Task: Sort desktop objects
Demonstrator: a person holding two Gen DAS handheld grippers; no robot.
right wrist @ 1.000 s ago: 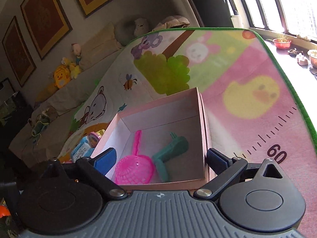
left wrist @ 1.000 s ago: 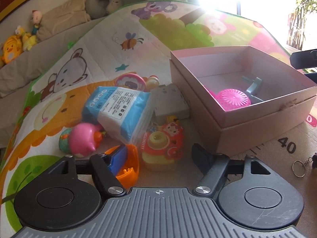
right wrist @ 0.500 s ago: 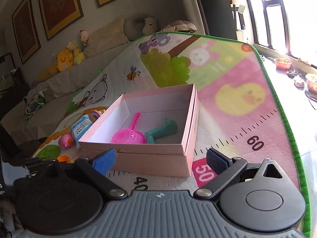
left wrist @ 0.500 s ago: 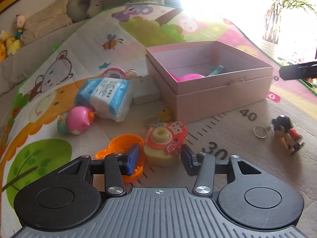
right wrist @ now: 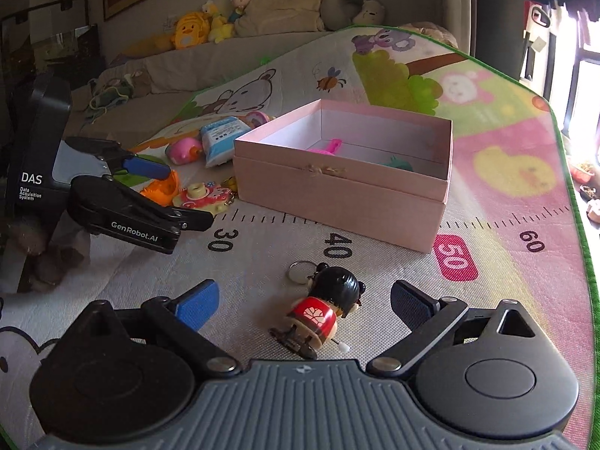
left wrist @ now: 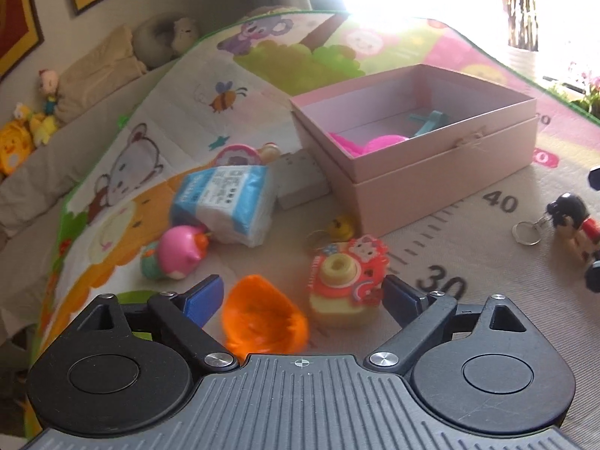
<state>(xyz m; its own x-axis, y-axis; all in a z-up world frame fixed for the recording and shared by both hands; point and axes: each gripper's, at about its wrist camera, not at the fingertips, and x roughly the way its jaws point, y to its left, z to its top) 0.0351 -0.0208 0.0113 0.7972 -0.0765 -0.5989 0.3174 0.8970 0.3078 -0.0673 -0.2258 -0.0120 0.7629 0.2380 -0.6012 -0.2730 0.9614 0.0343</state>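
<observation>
Looking down my left tongs (left wrist: 302,292), I see them spread wide and gripping nothing, with an orange shell-shaped toy (left wrist: 262,318) and a toy camera (left wrist: 347,281) with a yellow lens and red cartoon trim lying between the fingers on the play mat (left wrist: 468,247). The orange toy sits nearer the left finger, the camera just beside the right one; whether the pad touches it I cannot tell. Just beyond the camera lies a small yellow keychain charm (left wrist: 341,227) with its ring. Farther left I see a pink round toy (left wrist: 180,253) and a blue-and-white tissue pack (left wrist: 228,198), close together, and behind the pack a grey block (left wrist: 300,183) beside the pink box (left wrist: 431,172). The box stands open at the far right, holding a pink strainer scoop (left wrist: 375,142) and a teal toy (left wrist: 427,120).

My right tongs (right wrist: 303,307) are wide too and empty, straddling a black-haired doll keychain (right wrist: 322,307) in a red top that lies on the mat between the fingers, touching neither. Its metal ring (right wrist: 300,272) lies on the far side of the doll, near the printed 40. From this side the pink box (right wrist: 337,187) stands farther off, centre, and the left tongs (right wrist: 176,195) show at the far left over the orange toy (right wrist: 163,189) and the camera (right wrist: 202,195). Plush toys (right wrist: 198,28) line the couch (right wrist: 225,52) behind.
</observation>
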